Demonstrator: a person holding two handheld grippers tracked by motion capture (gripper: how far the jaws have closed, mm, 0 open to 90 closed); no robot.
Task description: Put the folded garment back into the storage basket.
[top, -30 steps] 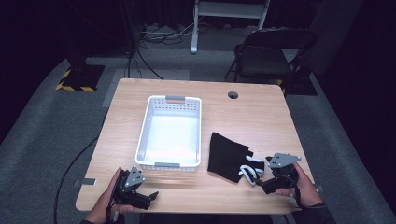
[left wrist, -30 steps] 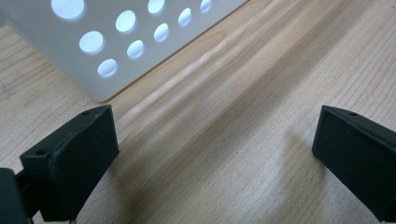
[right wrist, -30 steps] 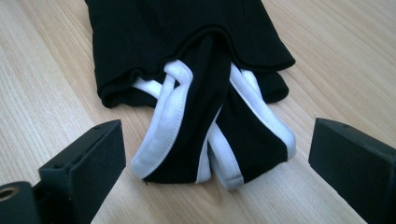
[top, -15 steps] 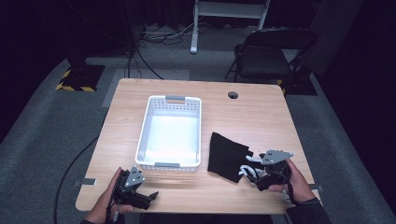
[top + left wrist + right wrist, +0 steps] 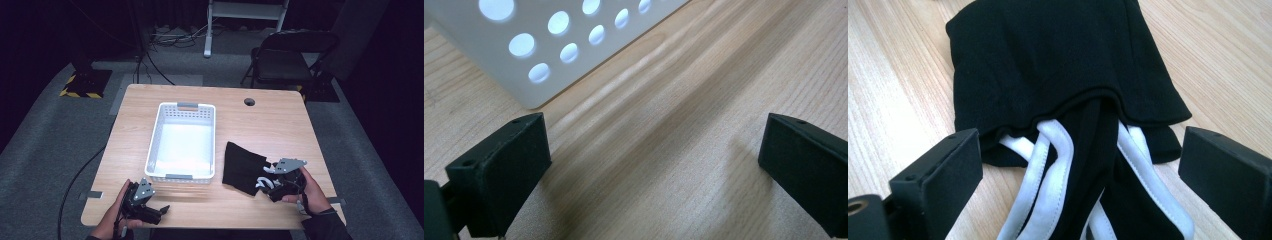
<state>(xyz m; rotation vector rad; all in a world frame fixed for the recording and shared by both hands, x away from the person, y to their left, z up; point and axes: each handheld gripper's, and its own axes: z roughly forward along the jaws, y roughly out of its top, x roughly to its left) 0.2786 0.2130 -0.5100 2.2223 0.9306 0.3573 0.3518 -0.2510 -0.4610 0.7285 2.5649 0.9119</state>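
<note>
The black garment (image 5: 242,169) lies folded on the table (image 5: 265,125), right of the basket (image 5: 182,142) and near the front edge. Its white straps (image 5: 262,181) spill out at the end nearest you. In the right gripper view the cloth (image 5: 1058,65) fills the space ahead of your jaws, and the straps (image 5: 1055,170) run down between them.

Your right gripper (image 5: 274,186) sits at the strap end of the garment, its jaws spread wide on either side of the straps and closed on nothing. Your right hand (image 5: 310,192) holds it from behind.

The white basket stands just left of the garment, with nothing visible inside it.

Your left gripper (image 5: 152,212) rests low near the front left corner, jaws wide apart over bare wood. In the left gripper view, a holed corner of the basket (image 5: 549,45) stands just ahead of it. Your left hand (image 5: 117,215) grips it from the left.
</note>
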